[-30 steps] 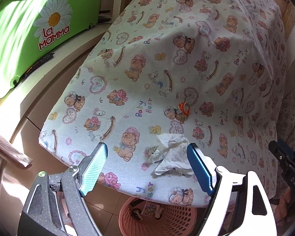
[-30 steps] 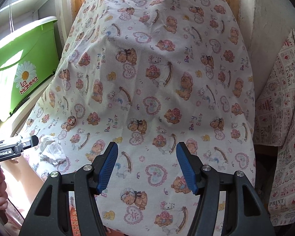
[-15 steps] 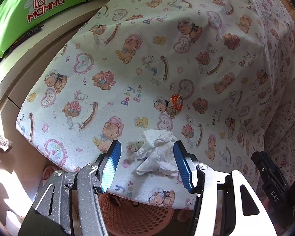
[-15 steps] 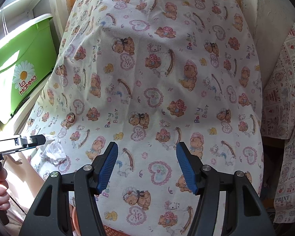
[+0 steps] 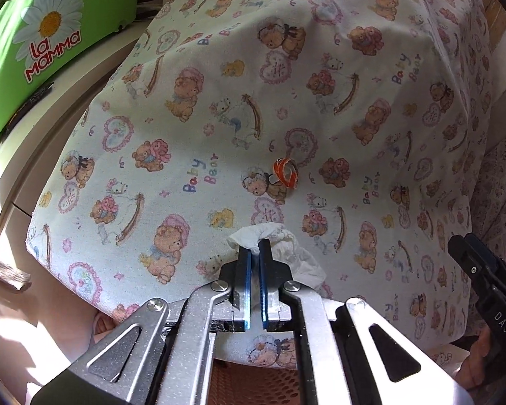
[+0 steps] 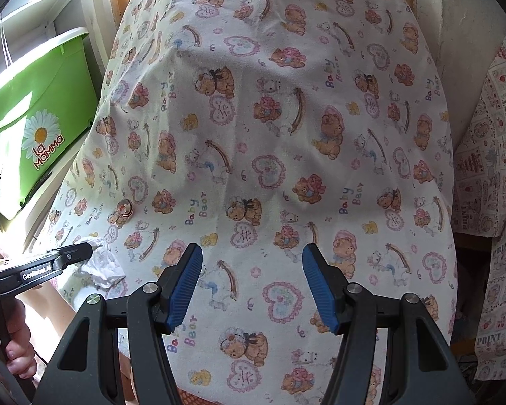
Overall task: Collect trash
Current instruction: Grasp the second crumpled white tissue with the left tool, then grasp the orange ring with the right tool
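Since the earlier frame the left tongs (image 5: 255, 248) went from wide open around the crumpled tissue (image 5: 288, 253) to clamped: blue pads nearly touching, a fold of the white paper pinched at the tips. The left wrist view has also moved in closer on the cloth. Right tongs (image 6: 252, 283) unchanged, jaws partly open, nothing between them, hovering over the bear-print cloth (image 6: 286, 135).

Tissue sits near the front left edge of the cloth-covered counter (image 5: 94, 300); most of it bulges out to the right of the closed tips. From the right wrist view the same tissue (image 6: 101, 265) shows just below the left tongs' tip, with a hand (image 6: 17, 334) on the handle below.

Small orange-and-white wrapper scrap (image 5: 285, 176) lies on the cloth a bit further in from the tissue, not touching it.

Perforated pink basket (image 5: 253, 384) is visible under the counter's front edge, below the left tongs. Green "La Mamma" tub (image 5: 50, 33) sits off to the left on a white ledge. Second patterned cloth (image 6: 489, 202) hangs at the right.
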`<state>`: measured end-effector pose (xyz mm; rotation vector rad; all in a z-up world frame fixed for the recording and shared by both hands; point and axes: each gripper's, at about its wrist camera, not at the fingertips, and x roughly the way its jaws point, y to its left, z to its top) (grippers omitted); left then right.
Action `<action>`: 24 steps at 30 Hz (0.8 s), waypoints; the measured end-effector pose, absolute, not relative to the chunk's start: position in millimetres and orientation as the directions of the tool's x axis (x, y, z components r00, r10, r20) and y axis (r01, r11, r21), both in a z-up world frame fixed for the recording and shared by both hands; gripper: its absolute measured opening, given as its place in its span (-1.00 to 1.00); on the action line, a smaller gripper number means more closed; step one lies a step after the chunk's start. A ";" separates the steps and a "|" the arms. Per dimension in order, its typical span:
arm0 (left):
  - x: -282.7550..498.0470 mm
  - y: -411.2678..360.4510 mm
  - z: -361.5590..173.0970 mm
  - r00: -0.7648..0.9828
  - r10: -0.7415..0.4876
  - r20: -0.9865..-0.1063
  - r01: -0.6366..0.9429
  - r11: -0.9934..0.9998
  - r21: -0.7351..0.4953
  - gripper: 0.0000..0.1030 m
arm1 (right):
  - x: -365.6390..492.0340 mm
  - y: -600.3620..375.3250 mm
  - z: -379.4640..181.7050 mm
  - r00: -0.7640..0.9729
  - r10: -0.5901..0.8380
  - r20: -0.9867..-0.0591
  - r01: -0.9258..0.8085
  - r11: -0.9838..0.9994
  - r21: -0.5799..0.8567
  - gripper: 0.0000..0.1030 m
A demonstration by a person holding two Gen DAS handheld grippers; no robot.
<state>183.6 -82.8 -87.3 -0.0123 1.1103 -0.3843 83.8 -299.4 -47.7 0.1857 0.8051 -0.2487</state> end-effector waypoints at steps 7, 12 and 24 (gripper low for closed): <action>175.6 -71.7 -59.3 0.500 -0.288 -0.817 0.284 0.945 -0.160 -0.96 | 84.2 -299.0 -46.3 0.670 -0.146 -0.728 0.286 0.956 0.071 0.24; 179.4 -45.1 -40.0 0.602 -0.212 -0.770 0.214 0.972 -0.100 -0.96 | 87.6 -296.0 -44.2 0.679 -0.127 -0.723 0.288 0.952 0.103 0.24; 186.2 -10.7 -29.0 0.632 -0.135 -0.763 0.132 0.989 -0.066 -0.95 | 144.2 -201.3 -50.8 0.722 0.079 -0.687 -0.013 0.995 0.101 0.24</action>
